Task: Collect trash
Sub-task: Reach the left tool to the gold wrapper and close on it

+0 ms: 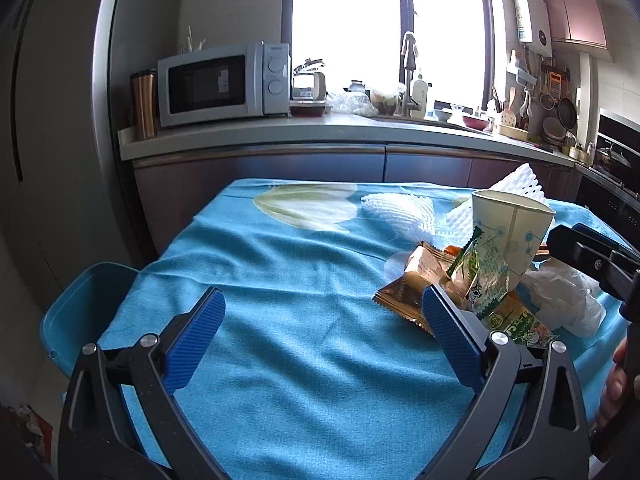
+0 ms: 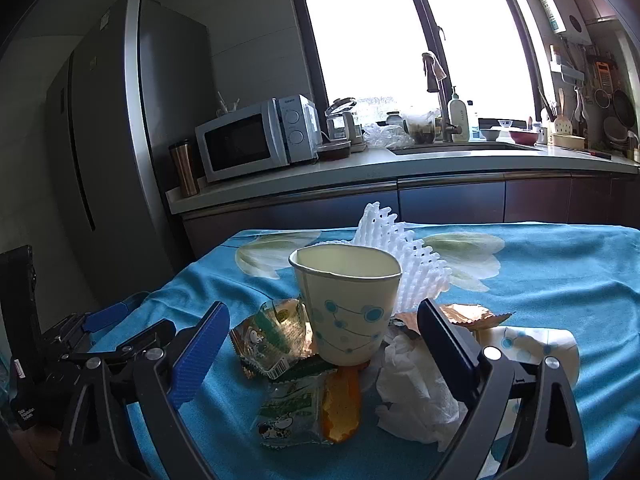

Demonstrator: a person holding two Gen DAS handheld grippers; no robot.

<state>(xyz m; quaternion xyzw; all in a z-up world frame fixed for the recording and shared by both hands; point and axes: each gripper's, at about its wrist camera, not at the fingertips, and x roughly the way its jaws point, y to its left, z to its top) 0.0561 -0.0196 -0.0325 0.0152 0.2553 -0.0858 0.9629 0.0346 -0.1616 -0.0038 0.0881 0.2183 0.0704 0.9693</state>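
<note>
1. L gripper point(image 1: 324, 332): jaws wide apart, nothing between, over bare blue cloth point(image 1: 280, 264).
2. R gripper point(image 2: 324, 344): jaws apart, nothing clamped, facing paper cup point(image 2: 346, 308).
3. Trash pile on cloth: cup upright among snack wrappers point(image 2: 272, 336), crumpled tissue point(image 2: 416, 392), orange peel point(image 2: 340, 408); foam net point(image 2: 404, 264) behind cup.
4. Bkgd: microwave point(image 2: 256, 140), fridge point(image 2: 132, 140).

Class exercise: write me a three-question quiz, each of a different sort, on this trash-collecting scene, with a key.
1. True or false: the paper cup stands upright.
2. What lies right of the cup's base? A) crumpled tissue B) a spoon C) a banana
3. Fill in: both the left gripper and the right gripper are ____.

Key: 1 true; 2 A; 3 open.
</note>
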